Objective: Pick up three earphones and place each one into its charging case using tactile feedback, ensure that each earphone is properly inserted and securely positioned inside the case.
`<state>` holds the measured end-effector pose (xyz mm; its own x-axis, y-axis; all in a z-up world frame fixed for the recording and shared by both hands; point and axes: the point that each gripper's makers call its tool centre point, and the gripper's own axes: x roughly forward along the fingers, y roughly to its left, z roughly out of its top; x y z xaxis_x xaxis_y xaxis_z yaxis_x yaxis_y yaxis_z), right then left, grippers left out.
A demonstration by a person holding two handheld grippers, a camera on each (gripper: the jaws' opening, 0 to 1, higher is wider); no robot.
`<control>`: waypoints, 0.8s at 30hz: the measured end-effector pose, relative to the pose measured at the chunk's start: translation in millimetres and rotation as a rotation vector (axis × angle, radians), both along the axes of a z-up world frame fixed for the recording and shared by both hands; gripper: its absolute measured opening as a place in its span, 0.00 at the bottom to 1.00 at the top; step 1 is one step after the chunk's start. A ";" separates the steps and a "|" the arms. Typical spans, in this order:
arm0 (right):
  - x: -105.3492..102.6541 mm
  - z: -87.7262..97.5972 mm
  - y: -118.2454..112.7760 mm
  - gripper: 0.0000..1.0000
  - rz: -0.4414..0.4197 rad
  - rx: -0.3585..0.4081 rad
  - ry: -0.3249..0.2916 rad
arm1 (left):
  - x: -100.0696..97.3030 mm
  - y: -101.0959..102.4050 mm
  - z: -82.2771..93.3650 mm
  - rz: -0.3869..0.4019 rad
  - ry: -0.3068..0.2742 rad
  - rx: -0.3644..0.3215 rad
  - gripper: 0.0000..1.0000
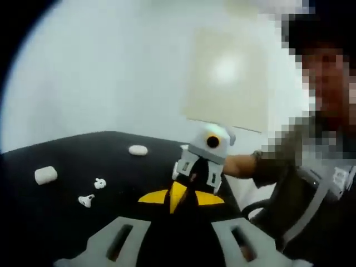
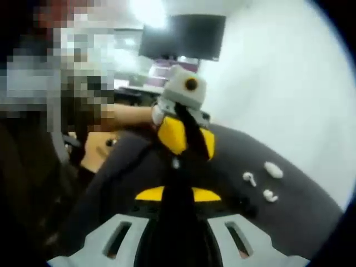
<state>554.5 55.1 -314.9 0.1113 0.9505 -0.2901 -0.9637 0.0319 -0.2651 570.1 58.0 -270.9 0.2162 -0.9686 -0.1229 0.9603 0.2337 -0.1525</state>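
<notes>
On the black table (image 1: 61, 222) lie two loose white earphones (image 1: 100, 183) (image 1: 86, 200), a white charging case (image 1: 45, 175) to their left, and a white oval piece (image 1: 138, 149) farther back. The right gripper view shows two earphones (image 2: 249, 178) (image 2: 270, 196) beside a white oval piece (image 2: 273, 169). My left gripper (image 1: 181, 200) and right gripper (image 2: 178, 194) hang above the table, facing each other with their yellow tips nearly touching. Each is shut with nothing between its tips. The right gripper (image 1: 179, 189) comes in from the right. The left gripper (image 2: 189, 142) hovers ahead.
The person (image 1: 322, 167) holding the grippers is beyond the table's edge, one forearm (image 1: 239, 165) reaching in. A white wall with a beige panel (image 1: 228, 78) is behind. A dark monitor (image 2: 183, 36) and desks are in the background. The table's rim (image 2: 311, 189) curves off to the right.
</notes>
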 end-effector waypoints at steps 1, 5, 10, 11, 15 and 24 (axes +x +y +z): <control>0.5 0.0 0.0 0.18 0.000 -0.001 0.006 | -0.1 0.1 0.1 -0.001 0.001 -0.002 0.13; 1.7 -2.6 -1.5 0.18 -0.014 0.003 0.121 | -9.0 -2.3 -0.8 -0.044 0.002 0.004 0.20; 3.0 -3.5 -2.2 0.18 -0.013 0.005 0.191 | -11.7 -3.6 -10.3 -0.065 -0.005 0.054 0.21; 2.5 -3.6 -1.6 0.18 -0.012 0.005 0.188 | -11.8 -4.5 -13.7 -0.065 -0.004 0.072 0.21; 0.9 -3.5 -0.5 0.18 -0.012 0.003 0.166 | -13.2 -8.4 -19.8 -0.071 -0.016 0.103 0.20; -0.1 -3.2 2.2 0.18 -0.008 -0.006 0.104 | -11.5 -6.7 -25.3 -0.075 -0.023 0.158 0.15</control>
<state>554.3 57.3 -318.1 0.0873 0.9480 -0.3060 -0.9858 0.0380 -0.1636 558.6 51.2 -296.1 0.1482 -0.9511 -0.2709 0.9789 0.1801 -0.0969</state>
